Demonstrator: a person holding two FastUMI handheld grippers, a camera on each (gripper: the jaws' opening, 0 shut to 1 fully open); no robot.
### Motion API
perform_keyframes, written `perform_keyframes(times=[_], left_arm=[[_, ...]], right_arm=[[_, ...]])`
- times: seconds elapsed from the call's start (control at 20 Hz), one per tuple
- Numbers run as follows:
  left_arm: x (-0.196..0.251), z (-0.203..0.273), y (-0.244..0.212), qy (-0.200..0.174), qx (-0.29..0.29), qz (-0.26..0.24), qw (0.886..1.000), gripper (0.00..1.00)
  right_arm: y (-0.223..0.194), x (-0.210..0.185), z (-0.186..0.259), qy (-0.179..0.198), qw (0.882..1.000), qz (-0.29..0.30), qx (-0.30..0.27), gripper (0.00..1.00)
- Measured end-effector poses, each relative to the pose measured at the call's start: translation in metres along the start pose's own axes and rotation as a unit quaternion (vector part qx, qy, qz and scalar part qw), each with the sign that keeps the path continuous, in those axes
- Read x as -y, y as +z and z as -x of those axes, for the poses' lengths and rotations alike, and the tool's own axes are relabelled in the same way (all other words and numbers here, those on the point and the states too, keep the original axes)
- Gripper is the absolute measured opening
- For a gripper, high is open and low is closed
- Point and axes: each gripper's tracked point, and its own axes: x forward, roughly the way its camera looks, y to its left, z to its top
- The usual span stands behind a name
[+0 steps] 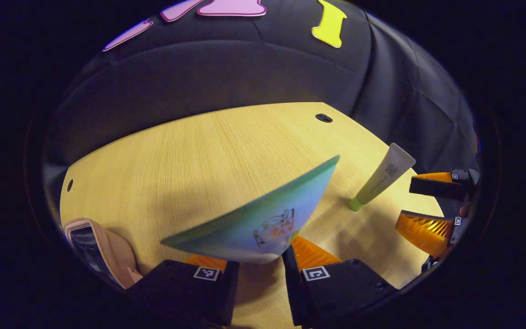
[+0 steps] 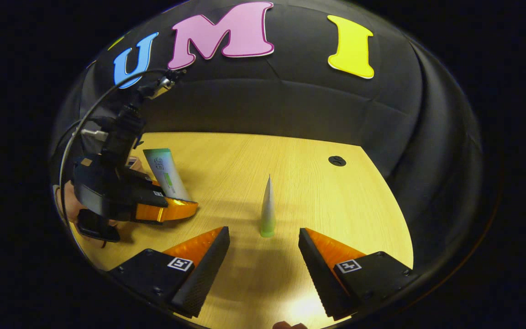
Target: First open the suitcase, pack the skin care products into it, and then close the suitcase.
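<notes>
Two tubes remain unpacked: your left tool grips one tube lifted off the worktop for carrying, while your right tool, spread wide, faces the standing tube.

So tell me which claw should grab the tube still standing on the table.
Right. The right claw is open and empty, with the standing tube straight ahead between its fingers. The left claw is already gripping another tube, so it has no room for a second.
</notes>
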Motion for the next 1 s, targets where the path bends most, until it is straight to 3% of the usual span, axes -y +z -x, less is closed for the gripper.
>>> perform_keyframes(times=[0.15, 0.35, 0.45, 0.5, 0.6, 0.65, 0.8, 0.9, 1.0], left_arm=[[0.006, 0.003, -0.002, -0.007, -0.008, -0.008, 1.0, 0.47], [0.011, 0.02, 0.006, -0.008, -0.001, -0.018, 1.0, 0.47], [0.015, 0.043, 0.015, -0.014, 0.01, -0.017, 1.0, 0.46], [0.013, 0.057, 0.02, -0.015, 0.017, -0.009, 1.0, 0.46], [0.005, 0.088, 0.026, -0.019, 0.023, 0.009, 1.0, 0.49], [-0.006, 0.103, 0.025, -0.012, 0.018, 0.014, 1.0, 0.46], [-0.055, 0.167, 0.004, 0.021, -0.007, 0.008, 1.0, 0.46], [-0.105, 0.205, -0.038, 0.068, -0.065, 0.008, 0.996, 0.46], [-0.139, 0.231, -0.093, 0.083, -0.139, 0.053, 0.985, 0.49]], right_arm=[[0.002, 0.002, -0.027, 0.0, 1.0, -0.006, -0.001, 0.96], [0.011, 0.014, -0.066, -0.037, 0.999, -0.021, -0.002, 0.95], [0.016, 0.023, -0.074, -0.068, 0.998, -0.011, 0.002, 0.47], [0.019, 0.019, -0.071, -0.063, 0.998, -0.016, 0.003, 0.23], [0.03, 0.007, -0.061, -0.045, 0.998, -0.039, 0.013, 0.23], [0.034, -0.002, -0.053, -0.029, 0.998, -0.049, 0.014, 0.19], [0.047, -0.033, -0.02, 0.008, 0.998, -0.057, 0.018, 0.23], [0.053, -0.065, 0.0, 0.04, 0.998, -0.051, 0.019, 0.23], [0.056, -0.104, 0.018, 0.074, 0.996, -0.046, 0.017, 0.23]])
